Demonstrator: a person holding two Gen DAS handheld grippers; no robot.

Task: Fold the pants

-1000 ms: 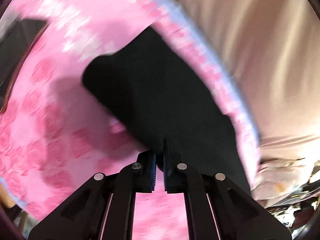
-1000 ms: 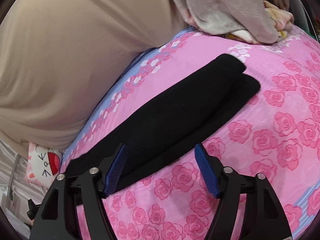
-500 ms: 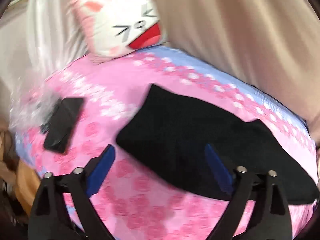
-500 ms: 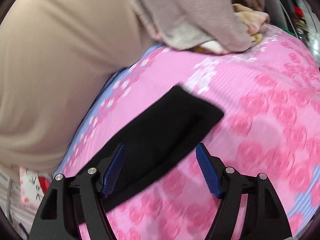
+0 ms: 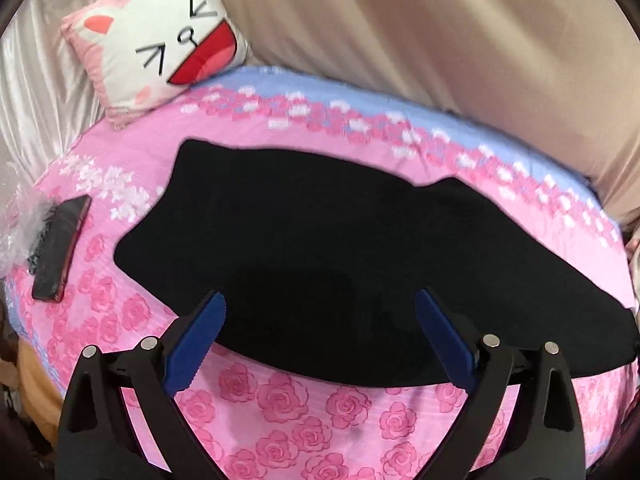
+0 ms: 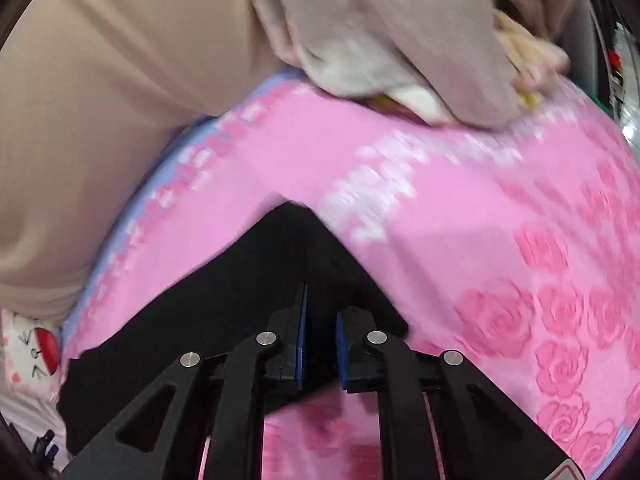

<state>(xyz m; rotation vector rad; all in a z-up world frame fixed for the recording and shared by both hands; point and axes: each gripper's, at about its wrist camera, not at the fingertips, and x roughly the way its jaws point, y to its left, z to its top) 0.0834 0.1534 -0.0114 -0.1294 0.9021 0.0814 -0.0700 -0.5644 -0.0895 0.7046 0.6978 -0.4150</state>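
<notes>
We have the black soft-fabric pants [image 5: 320,248] lying flat on the pink rose-printed bedsheet [image 5: 304,408], already doubled lengthwise into one long dark band; in the left wrist view it runs from about nine o'clock, its wider end, across the middle to the narrower end at four o'clock. So the first fold looks done, and what remains, as we judge it, is to bring the leg end over toward the waist, perhaps twice, and flatten the packet.

Our left gripper [image 5: 320,332] hangs above the near edge of the band with its jaws spread wide and nothing between them; it grasps no cloth. Our right gripper [image 6: 320,344] has just been closing, and its jaws now pinch the pointed leg end of the pants, black fabric bunched between the blue pads [image 6: 301,340] and peaking up at twelve o'clock from them. That grip suits starting the crosswise fold.

At eleven o'clock in the left view sits a white-and-pink cartoon-face cushion [image 5: 160,36]; at nine o'clock a dark flat phone [image 5: 60,248] lies well apart from the pants.
</notes>
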